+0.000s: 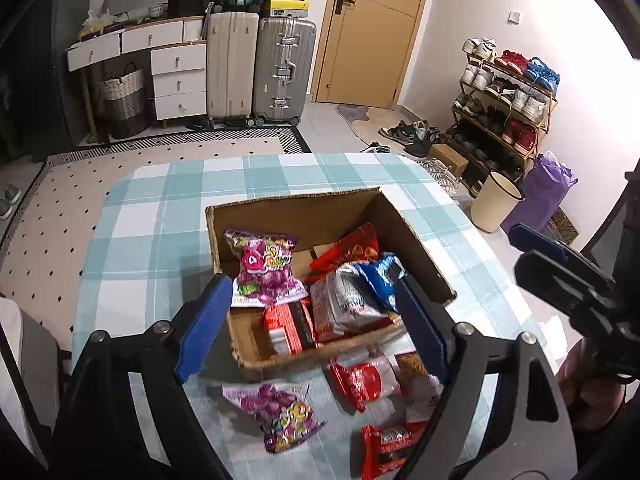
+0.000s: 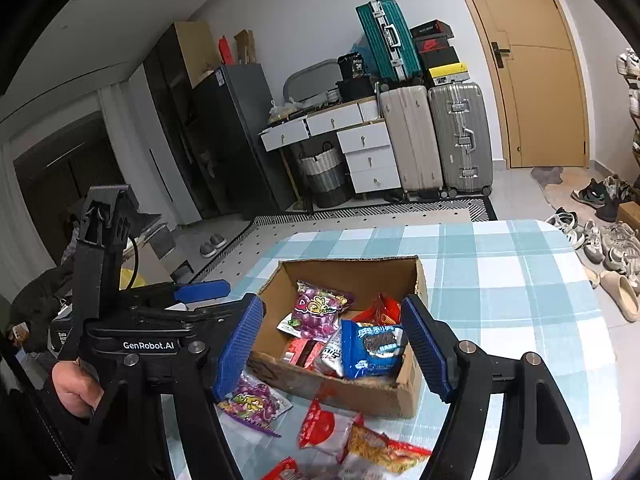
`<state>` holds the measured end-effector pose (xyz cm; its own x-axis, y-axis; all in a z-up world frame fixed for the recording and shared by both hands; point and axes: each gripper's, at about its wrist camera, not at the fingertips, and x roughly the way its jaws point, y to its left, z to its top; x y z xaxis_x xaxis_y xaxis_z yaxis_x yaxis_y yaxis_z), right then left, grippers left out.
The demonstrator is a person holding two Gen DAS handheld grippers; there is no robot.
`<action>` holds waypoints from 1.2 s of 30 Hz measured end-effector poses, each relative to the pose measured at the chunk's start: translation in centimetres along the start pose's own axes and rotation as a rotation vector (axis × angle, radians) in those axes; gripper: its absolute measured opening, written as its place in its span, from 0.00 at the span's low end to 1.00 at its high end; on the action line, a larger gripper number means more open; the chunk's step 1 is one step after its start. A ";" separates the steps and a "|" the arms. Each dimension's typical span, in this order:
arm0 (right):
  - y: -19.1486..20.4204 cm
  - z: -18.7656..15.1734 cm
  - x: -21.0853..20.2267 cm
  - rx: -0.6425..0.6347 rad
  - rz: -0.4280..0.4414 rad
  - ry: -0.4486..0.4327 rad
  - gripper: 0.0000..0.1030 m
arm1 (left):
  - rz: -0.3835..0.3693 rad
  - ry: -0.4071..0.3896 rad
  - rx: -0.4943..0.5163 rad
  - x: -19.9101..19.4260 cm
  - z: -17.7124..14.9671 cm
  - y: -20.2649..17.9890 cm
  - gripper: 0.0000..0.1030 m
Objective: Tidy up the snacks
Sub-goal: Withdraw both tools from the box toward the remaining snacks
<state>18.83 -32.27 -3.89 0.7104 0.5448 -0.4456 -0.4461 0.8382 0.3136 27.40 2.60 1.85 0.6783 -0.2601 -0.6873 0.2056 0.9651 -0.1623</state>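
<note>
An open cardboard box [image 1: 320,216] sits on the checked tablecloth and holds several snacks: a purple candy bag [image 1: 264,272], a red bag [image 1: 352,248], a blue Oreo pack [image 1: 380,276] and a red box [image 1: 288,328]. My left gripper [image 1: 312,324] is open and empty above the box's near edge. My right gripper [image 2: 336,344] is open and empty over the same box [image 2: 360,272], with the Oreo pack [image 2: 376,348] between its fingers. Loose snacks lie in front of the box: a purple bag [image 1: 280,412], a red-and-white bag [image 1: 368,380] and a red pack [image 1: 392,448].
The table [image 1: 168,200] has a blue-and-white checked cloth. The right gripper's body shows at the right of the left wrist view [image 1: 576,280]. Suitcases [image 1: 260,68], a white dresser [image 1: 172,68], a shoe rack [image 1: 508,96] and a cream bin [image 1: 496,200] stand beyond the table.
</note>
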 end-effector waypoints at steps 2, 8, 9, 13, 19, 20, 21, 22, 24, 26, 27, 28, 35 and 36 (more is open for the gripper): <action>0.2 -0.4 -1.0 0.005 0.002 -0.009 0.74 | 0.013 -0.001 0.007 -0.9 -0.5 -0.4 0.81; 0.8 -1.5 -3.3 0.008 -0.004 -0.025 0.78 | 0.034 -0.022 0.007 -3.6 -2.0 -1.2 0.84; 0.8 -1.8 -3.8 0.009 -0.007 -0.030 0.78 | 0.036 -0.026 0.005 -4.0 -2.2 -1.3 0.86; 1.0 -2.9 -5.2 0.023 -0.005 -0.041 0.81 | 0.036 -0.037 0.002 -5.4 -3.5 -1.6 0.88; 1.3 -4.8 -7.2 0.029 -0.008 -0.043 0.83 | 0.031 -0.048 -0.016 -6.5 -5.7 -2.4 0.93; 1.3 -5.2 -7.6 0.033 -0.007 -0.042 0.83 | 0.028 -0.049 -0.021 -6.5 -6.0 -2.5 0.95; 1.2 -5.5 -7.8 0.036 -0.008 -0.042 0.83 | 0.024 -0.048 -0.024 -6.5 -6.3 -2.7 0.96; 1.3 -5.8 -8.1 0.038 -0.010 -0.041 0.83 | 0.022 -0.046 -0.025 -6.5 -6.7 -2.8 0.96; 1.3 -6.6 -8.5 0.043 -0.015 -0.033 0.84 | 0.024 -0.045 -0.024 -6.4 -7.4 -3.1 0.98; 1.4 -7.3 -8.8 0.045 -0.021 -0.025 0.86 | 0.030 -0.038 -0.023 -6.3 -8.4 -3.4 0.98; 1.4 -7.5 -8.9 0.045 -0.026 -0.023 0.89 | 0.026 -0.035 -0.025 -6.3 -8.7 -3.4 0.98; 1.4 -7.8 -9.0 0.046 -0.030 -0.022 0.89 | 0.023 -0.032 -0.028 -6.2 -9.0 -3.4 0.98; 1.2 -9.6 -8.8 0.071 -0.040 0.003 0.90 | 0.032 -0.014 -0.058 -5.4 -10.9 -2.4 0.99; 1.1 -10.0 -8.6 0.076 -0.043 0.011 0.90 | 0.038 -0.012 -0.059 -5.3 -11.2 -2.3 0.99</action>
<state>6.81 -35.82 -8.06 0.7219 0.5091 -0.4686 -0.3726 0.8567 0.3567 15.50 2.12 -2.07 0.6929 -0.2237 -0.6855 0.1382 0.9742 -0.1782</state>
